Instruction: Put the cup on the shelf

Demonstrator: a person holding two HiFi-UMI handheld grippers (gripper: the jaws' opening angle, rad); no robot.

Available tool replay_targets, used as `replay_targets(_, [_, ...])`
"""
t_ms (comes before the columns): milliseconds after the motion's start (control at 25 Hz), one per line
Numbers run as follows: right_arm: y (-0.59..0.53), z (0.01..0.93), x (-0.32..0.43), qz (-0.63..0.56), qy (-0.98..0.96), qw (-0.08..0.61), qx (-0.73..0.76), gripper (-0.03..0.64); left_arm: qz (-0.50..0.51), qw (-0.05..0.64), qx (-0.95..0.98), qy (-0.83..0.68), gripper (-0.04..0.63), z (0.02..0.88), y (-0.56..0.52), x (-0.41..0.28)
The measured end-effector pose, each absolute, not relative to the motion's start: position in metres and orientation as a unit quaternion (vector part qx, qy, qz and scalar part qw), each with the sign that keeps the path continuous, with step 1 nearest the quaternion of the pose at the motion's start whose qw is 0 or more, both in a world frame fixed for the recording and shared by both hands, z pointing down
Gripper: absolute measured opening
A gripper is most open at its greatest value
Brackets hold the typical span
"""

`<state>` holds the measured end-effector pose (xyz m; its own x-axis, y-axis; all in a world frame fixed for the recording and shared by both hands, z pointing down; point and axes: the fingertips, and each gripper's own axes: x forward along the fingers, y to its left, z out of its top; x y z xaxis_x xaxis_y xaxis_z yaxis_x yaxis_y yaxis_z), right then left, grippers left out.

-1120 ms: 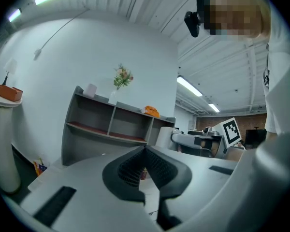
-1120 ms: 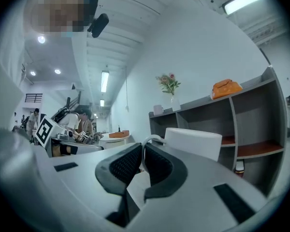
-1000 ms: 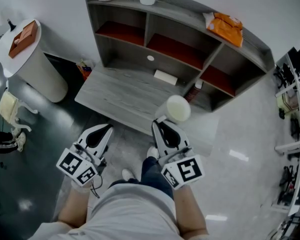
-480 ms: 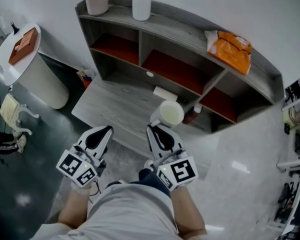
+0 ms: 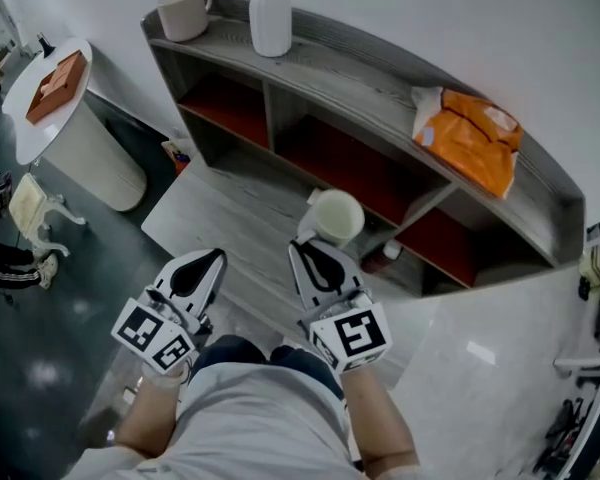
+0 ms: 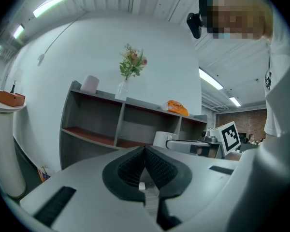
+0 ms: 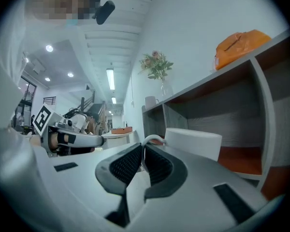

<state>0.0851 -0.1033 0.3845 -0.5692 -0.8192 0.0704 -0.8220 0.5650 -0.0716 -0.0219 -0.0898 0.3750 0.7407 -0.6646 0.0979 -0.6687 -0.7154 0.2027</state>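
Nearer the shelf (image 5: 360,63) than a second earlier, the left gripper (image 5: 206,259) hung back, jaws pressed together on nothing. The right gripper (image 5: 308,248), closer in, was clamped on the handle of the upright white cup (image 5: 338,215), which stood just beyond its jaws, short of the shelf's middle bay.

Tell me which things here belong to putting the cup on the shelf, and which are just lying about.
In the job:
white cup, held by its handle in the right gripper
grey shelf

Lying about:
vase of flowers, mug and orange bag on the shelf top
brown bottle
box on the round table
left gripper, shut and empty
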Motion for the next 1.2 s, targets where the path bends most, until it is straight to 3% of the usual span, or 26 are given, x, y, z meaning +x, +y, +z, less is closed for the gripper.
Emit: replay_targets(1200, [-0.274,0.399,0.069,0.042,-0.838,0.084,0.538,0.035,0.007,0.128,0.932,-0.340,0.017,0.374,-0.193,-0.085])
